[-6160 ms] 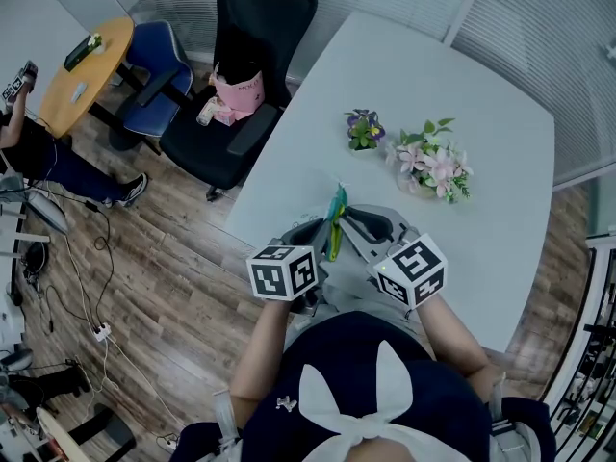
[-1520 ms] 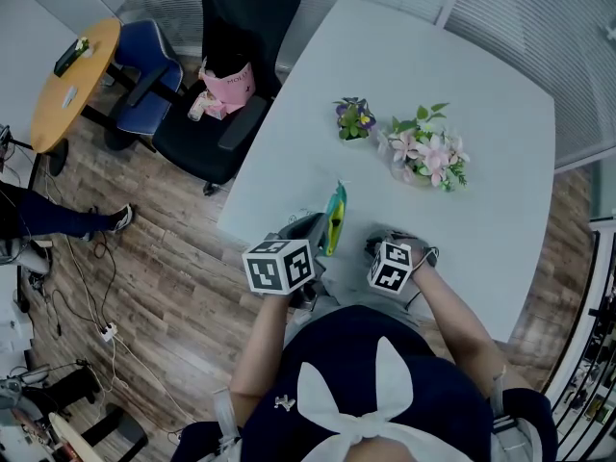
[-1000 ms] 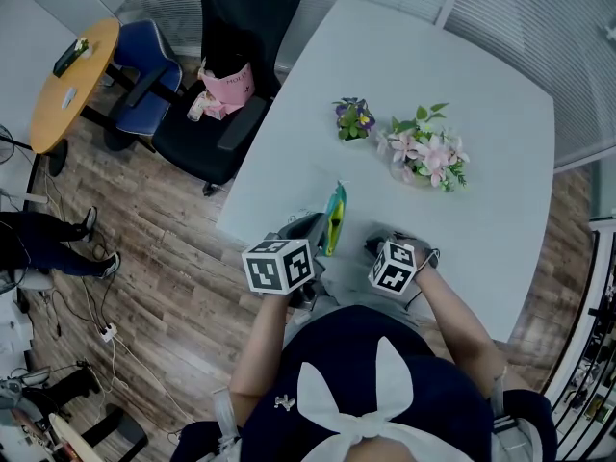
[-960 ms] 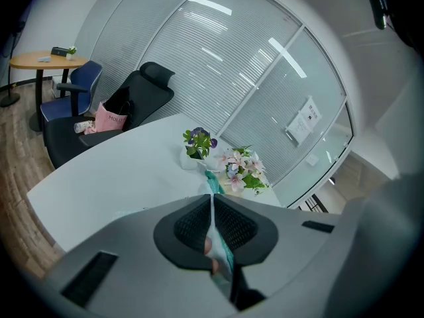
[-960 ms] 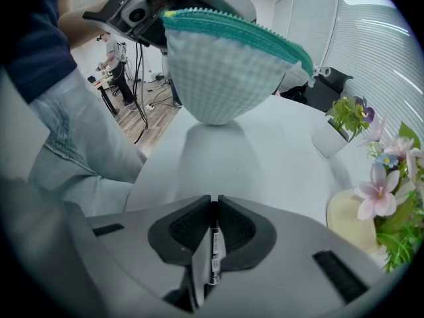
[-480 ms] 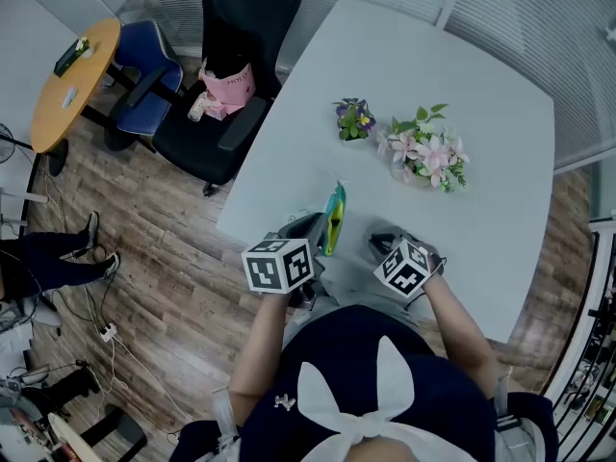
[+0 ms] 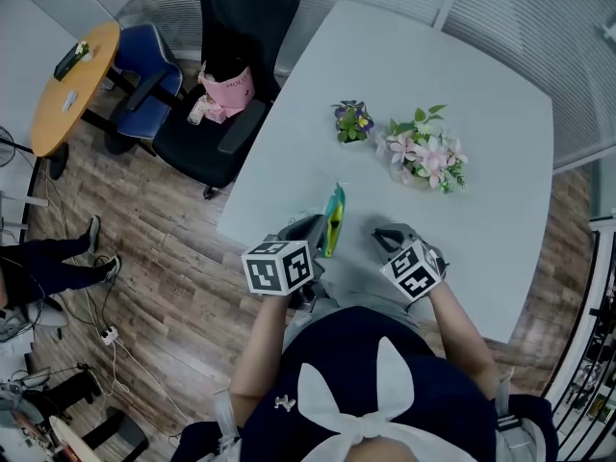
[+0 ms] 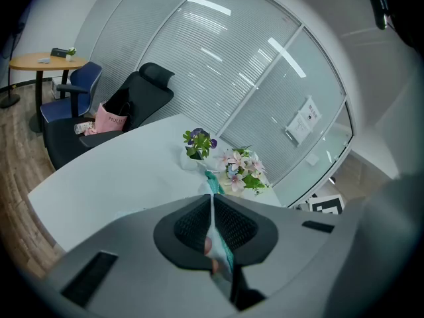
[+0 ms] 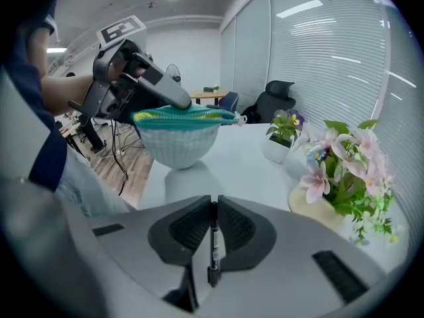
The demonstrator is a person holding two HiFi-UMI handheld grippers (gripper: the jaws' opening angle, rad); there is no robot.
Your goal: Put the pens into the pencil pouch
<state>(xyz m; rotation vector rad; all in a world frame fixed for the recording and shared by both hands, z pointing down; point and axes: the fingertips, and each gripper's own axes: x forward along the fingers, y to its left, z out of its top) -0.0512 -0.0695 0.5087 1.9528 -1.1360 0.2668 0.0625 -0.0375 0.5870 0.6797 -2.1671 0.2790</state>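
Observation:
A teal and white mesh pencil pouch [image 7: 333, 221] hangs over the near edge of the white table [image 7: 481, 104]. My left gripper [image 7: 313, 229] is shut on the pouch's edge [image 8: 213, 225], which runs up between the jaws in the left gripper view. My right gripper [image 7: 386, 238] stands a little to the right of it, shut on a black pen [image 9: 213, 242] that lies lengthwise between the pads. In the right gripper view the pouch [image 9: 180, 135] hangs ahead and to the left with its zipped top level, and the left gripper [image 9: 154, 82] holds it from the left. The pen is hidden in the head view.
A vase of pink flowers [image 7: 424, 162] and a small pot of purple flowers [image 7: 352, 123] stand mid-table beyond the grippers. A black office chair [image 7: 229, 85] with a pink bag stands off the table's left edge. A person's legs [image 7: 48, 263] show at the far left.
My right gripper has risen with the pen, rolled, and shifted a little right in the head view. The left gripper and the pouch have stayed put.

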